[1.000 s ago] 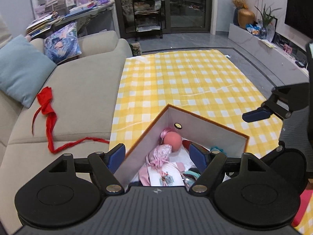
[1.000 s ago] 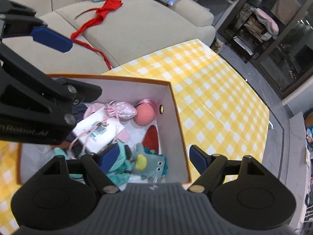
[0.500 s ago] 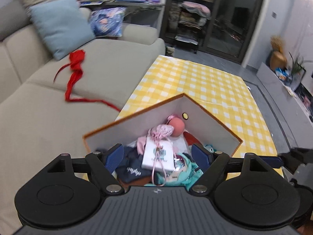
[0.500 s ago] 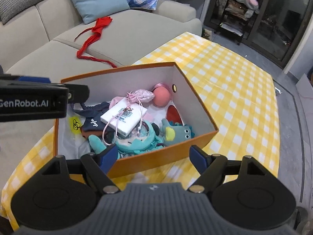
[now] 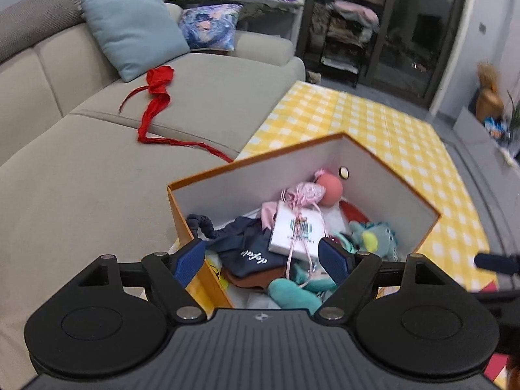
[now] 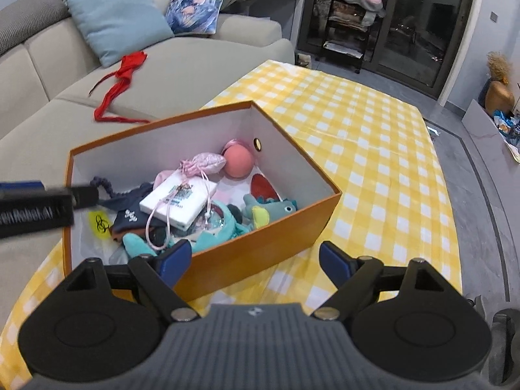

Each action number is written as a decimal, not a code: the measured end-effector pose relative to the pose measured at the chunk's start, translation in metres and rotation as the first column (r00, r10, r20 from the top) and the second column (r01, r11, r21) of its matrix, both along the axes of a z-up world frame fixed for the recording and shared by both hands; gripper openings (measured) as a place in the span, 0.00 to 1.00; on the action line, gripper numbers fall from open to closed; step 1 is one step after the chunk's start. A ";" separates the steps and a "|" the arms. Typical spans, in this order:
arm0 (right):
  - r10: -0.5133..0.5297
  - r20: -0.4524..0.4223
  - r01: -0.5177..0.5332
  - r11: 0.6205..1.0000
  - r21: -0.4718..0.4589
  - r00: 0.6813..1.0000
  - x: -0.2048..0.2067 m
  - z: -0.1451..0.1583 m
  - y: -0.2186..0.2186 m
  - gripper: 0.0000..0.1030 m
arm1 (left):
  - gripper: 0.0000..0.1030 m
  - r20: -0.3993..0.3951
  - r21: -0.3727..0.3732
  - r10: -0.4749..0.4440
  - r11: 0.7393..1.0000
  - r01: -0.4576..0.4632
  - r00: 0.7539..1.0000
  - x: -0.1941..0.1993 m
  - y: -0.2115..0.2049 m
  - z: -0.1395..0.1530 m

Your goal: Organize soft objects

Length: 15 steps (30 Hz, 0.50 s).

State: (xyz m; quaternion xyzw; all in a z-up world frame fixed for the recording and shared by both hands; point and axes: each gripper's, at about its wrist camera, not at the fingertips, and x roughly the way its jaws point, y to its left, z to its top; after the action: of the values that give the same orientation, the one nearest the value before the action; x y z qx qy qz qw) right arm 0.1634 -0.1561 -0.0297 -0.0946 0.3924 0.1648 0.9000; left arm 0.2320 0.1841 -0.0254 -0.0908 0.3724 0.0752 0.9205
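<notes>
— Progress looks well along, I'd judge. The orange cardboard box with white inner walls (image 6: 260, 243) sits on the yellow-and-white checked cloth (image 6: 373, 149) and already holds a pile of soft things.

— Which ones can you make out?

— A round pink plush ball (image 6: 239, 162) in the far corner, a shiny pink drawstring pouch (image 6: 208, 162) beside it, a teal stuffed creature with a yellow patch (image 6: 269, 209) against the right-hand wall, and a navy cloth with white lettering (image 5: 250, 253) toward the left. A white flat packet with a pink cord (image 6: 178, 201) lies on top of the heap; I can't say whether it is soft.

— And the grippers?

— The left gripper (image 5: 263, 258) hangs over the near corner of the box with its blue pads spread wide and nothing between them. The right gripper (image 6: 256, 260) is likewise released and empty, out in front of the box's near wall.

— So what is left?

— The long red fabric strip (image 5: 156, 104) lies on the beige sofa seat (image 5: 81, 188), well apart from the box, near the pale blue cushion (image 5: 136, 29). It reads as the one loose soft item still outside. Fetching it would likely fall to the left gripper, which is on the sofa side.
</notes>
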 end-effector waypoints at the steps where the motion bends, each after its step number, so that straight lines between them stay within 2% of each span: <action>1: -0.003 0.005 0.003 1.000 0.002 1.000 0.000 0.000 0.001 0.82 | 0.90 -0.007 0.014 -0.011 1.000 0.011 1.000 0.001 -0.002 -0.001; 3: -0.005 0.015 0.005 1.000 0.003 1.000 -0.001 0.000 0.003 0.82 | 0.90 -0.022 0.026 -0.024 0.999 0.025 0.999 0.001 -0.006 -0.005; 7: -0.008 0.033 0.008 1.000 0.008 0.999 -0.006 -0.003 0.005 0.83 | 0.90 -0.043 0.000 -0.028 1.000 0.028 0.999 -0.001 -0.007 -0.015; 15: -0.012 0.029 0.012 1.000 0.010 1.000 -0.009 -0.014 0.003 0.83 | 0.90 -0.088 0.050 -0.071 0.996 0.076 0.994 -0.010 -0.019 -0.033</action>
State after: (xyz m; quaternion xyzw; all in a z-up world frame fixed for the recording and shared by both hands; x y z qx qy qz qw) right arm 0.1540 -0.1533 -0.0436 -0.0902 0.3792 0.1600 0.9069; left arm 0.2224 0.1649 -0.0585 -0.0493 0.4129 0.0551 0.9077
